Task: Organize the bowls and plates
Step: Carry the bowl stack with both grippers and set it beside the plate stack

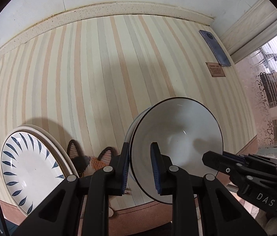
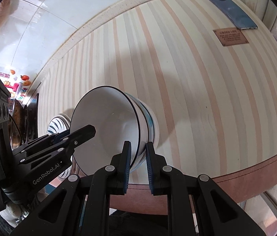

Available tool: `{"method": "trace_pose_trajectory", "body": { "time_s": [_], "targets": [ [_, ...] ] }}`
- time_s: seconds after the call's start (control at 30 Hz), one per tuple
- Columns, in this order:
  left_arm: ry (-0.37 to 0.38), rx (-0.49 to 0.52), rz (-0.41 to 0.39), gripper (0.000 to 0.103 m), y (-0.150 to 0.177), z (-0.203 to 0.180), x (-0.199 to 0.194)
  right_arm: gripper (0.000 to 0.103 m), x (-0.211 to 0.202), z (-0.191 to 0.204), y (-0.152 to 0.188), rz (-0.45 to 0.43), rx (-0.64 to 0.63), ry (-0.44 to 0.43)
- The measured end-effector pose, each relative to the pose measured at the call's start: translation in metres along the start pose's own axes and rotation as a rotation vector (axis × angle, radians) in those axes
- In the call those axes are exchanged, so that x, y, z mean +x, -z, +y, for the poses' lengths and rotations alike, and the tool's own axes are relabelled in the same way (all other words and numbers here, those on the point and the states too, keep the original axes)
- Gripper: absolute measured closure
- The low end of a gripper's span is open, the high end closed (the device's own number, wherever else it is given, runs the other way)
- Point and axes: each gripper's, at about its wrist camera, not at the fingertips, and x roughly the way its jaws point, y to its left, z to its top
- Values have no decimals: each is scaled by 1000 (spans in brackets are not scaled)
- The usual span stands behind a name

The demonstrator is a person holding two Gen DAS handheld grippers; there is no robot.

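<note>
A white bowl [image 1: 177,137] with a thin dark rim sits nested on another bowl with a blue band [image 2: 150,122] on the striped table. My left gripper [image 1: 141,169] is shut on the top bowl's near-left rim, one finger inside and one outside. My right gripper [image 2: 137,163] is shut on the same bowl's [image 2: 107,122] opposite rim. Each gripper shows in the other's view, the right one [image 1: 213,159] and the left one [image 2: 87,131]. A white plate with blue leaf marks [image 1: 30,167] lies stacked on a cream plate at the left.
A blue phone [image 1: 215,48] and a brown label [image 1: 215,69] lie at the table's far right corner. A cat-shaped mat [image 1: 91,159] lies between plates and bowls. The table's brown front edge [image 2: 256,171] is close. A wall runs along the back.
</note>
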Motion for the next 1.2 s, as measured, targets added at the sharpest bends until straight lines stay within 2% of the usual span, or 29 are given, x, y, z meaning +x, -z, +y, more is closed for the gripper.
{"method": "trace_pose_trajectory", "body": {
  "time_s": [0.53,0.73,0.93,1.03,1.1,1.2],
  "targets": [
    [-20,2,3,84,3,3,-7,85,4,7,-9,21,-6,22],
    [-67,24,-55,84,9,-1,-36,85,-9,14,-5,-8,-16,43],
    [-112,68,-146,84,30,-7,-84,85,-45,37,20,-77,-72,96],
    [-98,83,-165,83,42,-8,-103,77,-70,49,36,-124,-97,109],
    [-85,97,-179,72,50,-10,-118,68,-87,57,46,-156,-111,111],
    [-76,111,-200,68,61,-12,-134,66,-109,67,60,-196,-127,122]
  ]
}}
